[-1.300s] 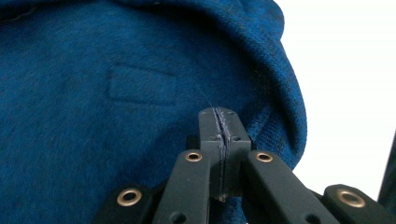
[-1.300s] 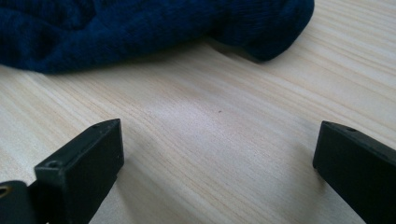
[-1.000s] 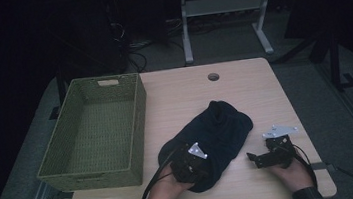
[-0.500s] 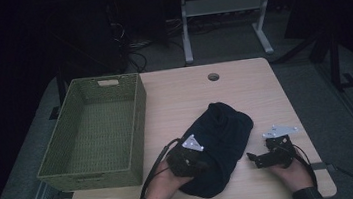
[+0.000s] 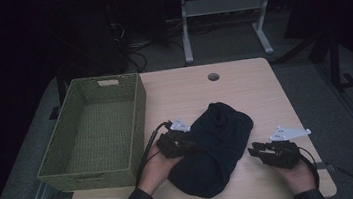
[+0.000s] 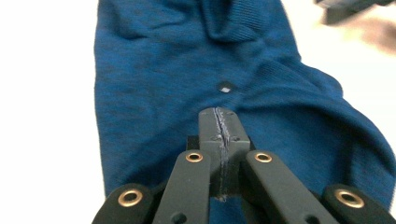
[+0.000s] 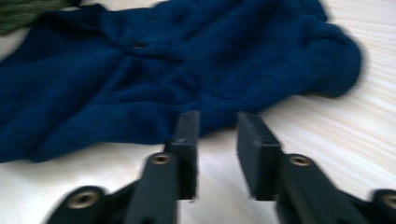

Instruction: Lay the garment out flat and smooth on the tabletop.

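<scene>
Left gripper point(image 5: 190, 145) has shifted up along the blue garment point(image 5: 217, 147), which lies bunched mid-table beside the basket point(image 5: 137, 124). Its jaws are pressed together over the fabric; whether cloth is pinched, cannot tell. Right gripper point(image 7: 215, 140) waits just beside the cloth, jaws apart, likely poised to grab an edge.

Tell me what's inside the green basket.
Nothing visible: the basket shows a bare woven floor. The strip behind its near wall is hidden. The blue garment lies on the table beside it.
</scene>
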Tool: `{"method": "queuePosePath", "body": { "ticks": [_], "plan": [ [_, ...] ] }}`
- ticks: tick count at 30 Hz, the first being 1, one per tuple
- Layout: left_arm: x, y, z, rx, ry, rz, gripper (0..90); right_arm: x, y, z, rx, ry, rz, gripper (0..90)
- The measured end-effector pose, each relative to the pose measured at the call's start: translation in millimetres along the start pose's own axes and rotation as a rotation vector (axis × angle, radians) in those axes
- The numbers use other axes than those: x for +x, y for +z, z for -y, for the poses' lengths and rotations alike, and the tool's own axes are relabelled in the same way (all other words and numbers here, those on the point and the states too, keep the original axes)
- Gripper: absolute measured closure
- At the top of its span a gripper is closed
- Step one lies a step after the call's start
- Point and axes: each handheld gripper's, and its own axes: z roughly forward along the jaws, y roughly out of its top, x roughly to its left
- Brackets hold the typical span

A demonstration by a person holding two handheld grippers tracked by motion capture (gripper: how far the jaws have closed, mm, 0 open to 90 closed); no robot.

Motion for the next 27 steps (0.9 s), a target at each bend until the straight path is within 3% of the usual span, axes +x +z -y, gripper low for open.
{"method": "queuePosePath", "body": {
  "ticks": [5, 7, 9, 11, 14, 18, 23, 27],
  "plan": [
    [10.3, 7.6, -4.9, 0.005, 0.0, -0.06, 89.7, 15.7, 2.7, -3.2, -0.003, -0.011, -0.095, 85.2],
    [13.8, 9.8, -7.1, -0.002, -0.008, -0.064, 89.8, 23.7, 5.5, -5.0, -0.002, -0.027, -0.124, 88.4],
    [17.8, 12.3, -8.4, -0.001, -0.007, -0.075, 89.8, 33.7, 9.7, -6.9, 0.006, -0.052, -0.145, 89.4],
    [22.2, 16.6, -7.6, -0.005, -0.032, -0.074, 89.8, 40.7, 14.2, -8.3, 0.013, -0.078, -0.168, 89.6],
    [28.9, 22.4, -4.1, 0.014, -0.047, -0.078, 89.8, 49.4, 19.3, -9.3, 0.024, -0.087, -0.195, 89.6],
    [36.0, 28.3, 1.0, 0.035, -0.071, -0.083, 89.7, 57.5, 24.0, -9.5, 0.035, -0.11, -0.216, 89.6],
    [42.1, 36.9, 7.6, 0.08, -0.072, -0.092, 89.0, 62.6, 31.5, -8.0, 0.072, -0.117, -0.223, 89.5],
    [42.0, 37.7, 8.6, 0.081, -0.083, -0.087, 89.3, 66.6, 40.8, -6.1, 0.125, -0.155, -0.195, 89.5]
  ]
}}
